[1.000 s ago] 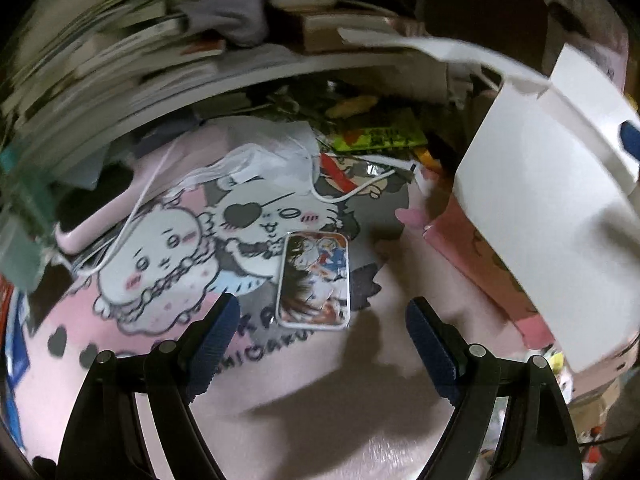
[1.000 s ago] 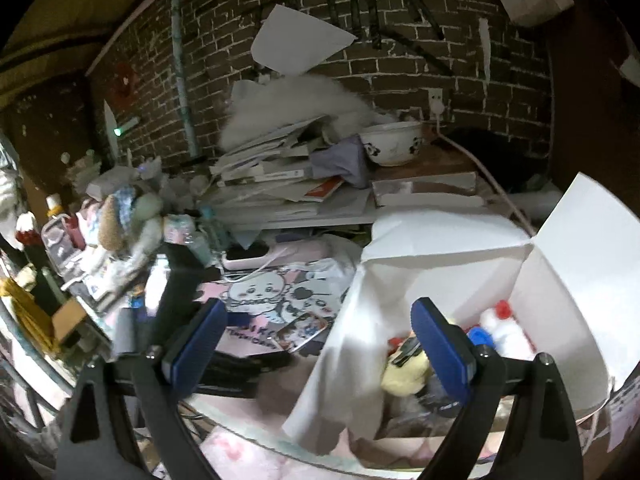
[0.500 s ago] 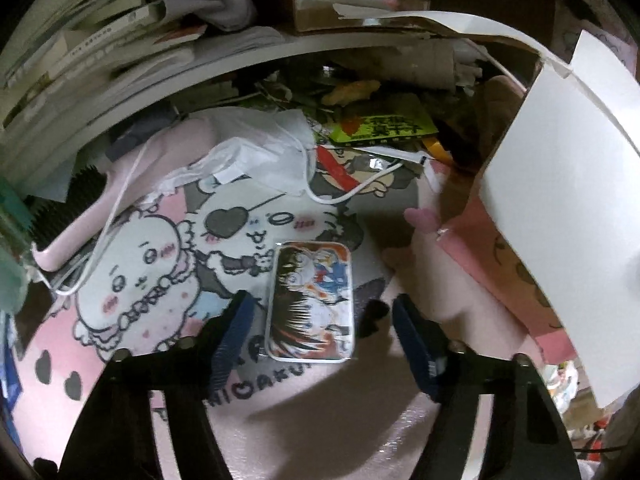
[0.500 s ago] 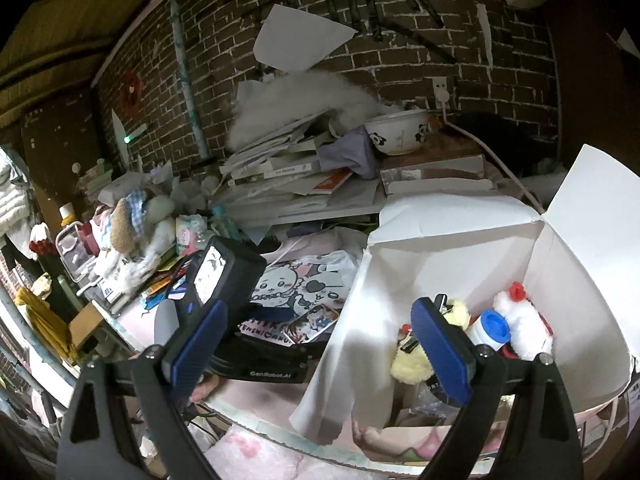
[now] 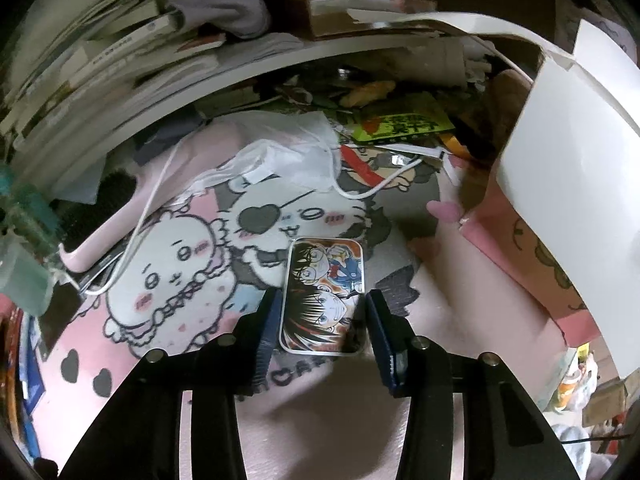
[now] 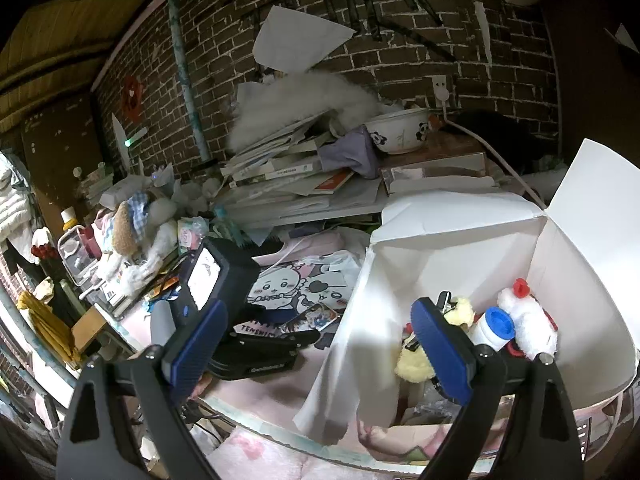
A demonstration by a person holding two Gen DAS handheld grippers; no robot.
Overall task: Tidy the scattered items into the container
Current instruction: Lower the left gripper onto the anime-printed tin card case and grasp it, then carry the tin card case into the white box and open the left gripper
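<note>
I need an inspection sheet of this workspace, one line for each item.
Surface: pink cartoon mat, crowded.
Job's things: anime-print tin flat on the mat; white box open, holding a plush chicken, a yellow plush and a blue-capped bottle.
Clutter: plastic bag, stacked books, panda bowl.
Grippers: left gripper open, fingers either side of the tin; right gripper open, empty.
Cables: white cord on the mat.
Surroundings: brick wall.
</note>
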